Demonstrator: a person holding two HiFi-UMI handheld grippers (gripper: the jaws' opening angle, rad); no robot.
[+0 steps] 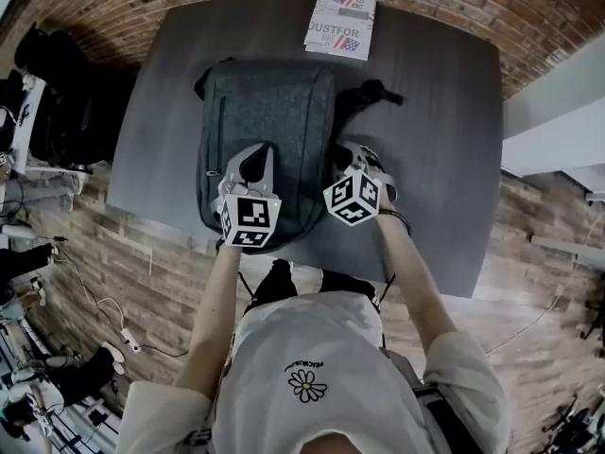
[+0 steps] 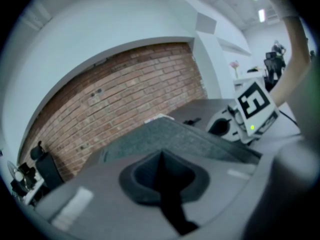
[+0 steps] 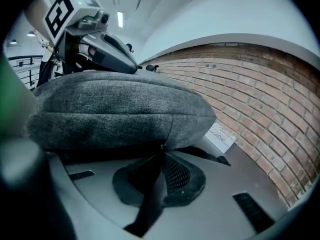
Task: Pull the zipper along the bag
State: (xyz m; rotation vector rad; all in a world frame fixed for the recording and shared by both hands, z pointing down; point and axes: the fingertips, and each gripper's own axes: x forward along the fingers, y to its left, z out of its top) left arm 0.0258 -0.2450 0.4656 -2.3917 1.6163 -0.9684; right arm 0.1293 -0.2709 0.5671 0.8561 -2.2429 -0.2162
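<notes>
The dark desk point(image 1: 444, 102) carried the grey bag point(image 1: 269, 112) lying flat, its length running away from me toward a printed booklet point(image 1: 341, 23) at the far edge. The step in hand, as I judged it, was the start of the drag along the bag's right flank. To do it well, I reckoned the pull should run in line with the bag's edge, low and close to the fabric and not lifted away from it. It should follow the curve at the corner at an even pace. The other hand needed to pin the bag, so the cloth would be taut and the whole thing would not slide across the desk. Any snatch risked losing so thin a bite. The left tongs point(image 2: 161, 156) sat on the bag's near end with their pads together and their tips against the grey fabric. I could not tell whether a fold was nipped between them or whether they merely pressed down. The right tongs point(image 3: 161, 154) were closed hard at the bag's side, just under the bulge of its upper face. At their very tips a small pale glint showed, which I took for the zipper pull point(image 3: 161, 147), held between the pads.
</notes>
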